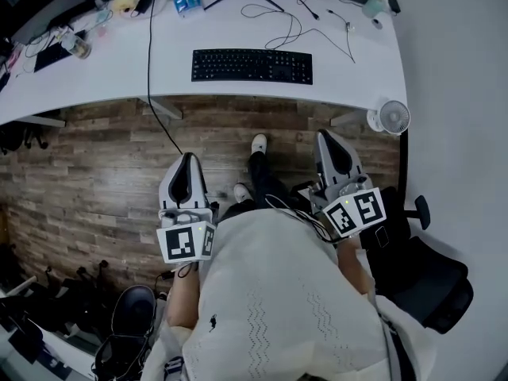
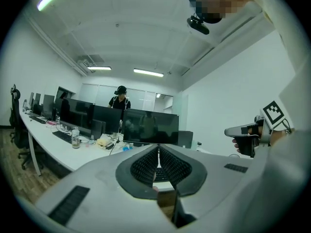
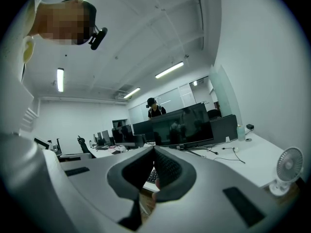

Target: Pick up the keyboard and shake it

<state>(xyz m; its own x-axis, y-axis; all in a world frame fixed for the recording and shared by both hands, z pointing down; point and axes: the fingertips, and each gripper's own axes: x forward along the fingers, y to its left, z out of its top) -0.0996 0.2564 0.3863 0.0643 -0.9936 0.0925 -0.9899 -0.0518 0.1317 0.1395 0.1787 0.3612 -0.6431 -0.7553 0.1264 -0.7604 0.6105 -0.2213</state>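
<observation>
A black keyboard (image 1: 252, 65) lies flat on the white curved desk (image 1: 111, 74), in front of a monitor stand. My left gripper (image 1: 187, 159) hovers over the wooden floor, short of the desk edge and left of the keyboard, jaws together and empty. My right gripper (image 1: 324, 135) is also over the floor, below the keyboard's right end, jaws together with nothing in them. In the left gripper view the pads (image 2: 146, 166) meet at the tip, and the right gripper (image 2: 243, 130) shows off to the side. A strip of the keyboard (image 3: 151, 176) shows past the closed right pads.
A small white fan (image 1: 392, 117) stands at the desk's right corner. Thin cables (image 1: 294, 26) lie behind the keyboard and a black cord (image 1: 159, 109) hangs off the desk edge. A black office chair (image 1: 429, 276) is at my right. A person (image 2: 120, 98) stands behind the monitors.
</observation>
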